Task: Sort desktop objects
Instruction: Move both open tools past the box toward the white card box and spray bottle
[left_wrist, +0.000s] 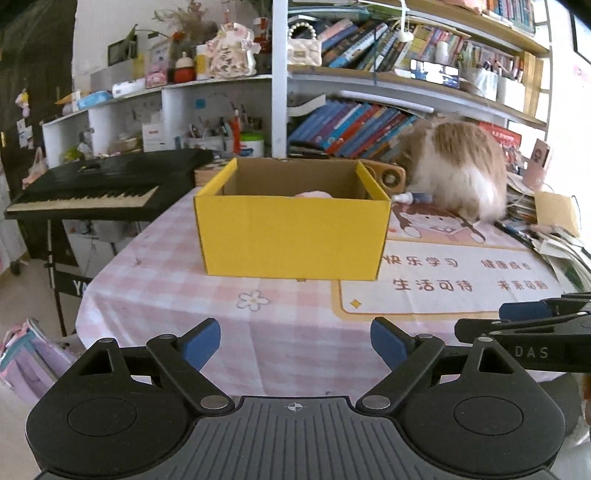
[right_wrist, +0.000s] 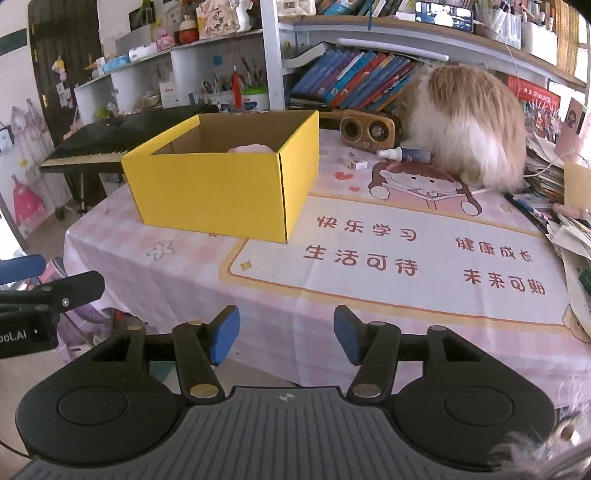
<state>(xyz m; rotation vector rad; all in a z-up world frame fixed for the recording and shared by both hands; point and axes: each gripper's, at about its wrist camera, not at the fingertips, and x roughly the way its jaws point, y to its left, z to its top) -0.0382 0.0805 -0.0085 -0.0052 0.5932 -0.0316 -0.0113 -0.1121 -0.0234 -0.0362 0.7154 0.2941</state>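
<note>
Currently both tools hover over the near edge of the pink-checked tablecloth (right_wrist: 155, 273), and neither holds anything. The left gripper (left_wrist: 295, 341) has its blue-padded jaws spread wide with only cloth between them; the right gripper (right_wrist: 286, 334) has its jaws parted somewhat less, likewise with nothing between them.

Procedure for the step in hand (judged to be an approach to the next item):
1. Select one loose object. The nearest candidates are the small white-capped dark spray bottle (right_wrist: 404, 153) and the tiny white box (right_wrist: 359, 164), both lying at about 1 o'clock from the right fingers, well apart from them.
2. Advance the right tool slowly, because the fluffy cream-and-tan cat (right_wrist: 465, 122) sits just beside the bottle and may shift.
3. Keep the jaws parted until the pads straddle the item.

The open yellow cardboard box (left_wrist: 291, 236) stands at 12 o'clock from the left fingers, and at about 11 o'clock from the right ones. A pale pink item (left_wrist: 314, 194) already lies inside; its identity cannot be made out.
</note>
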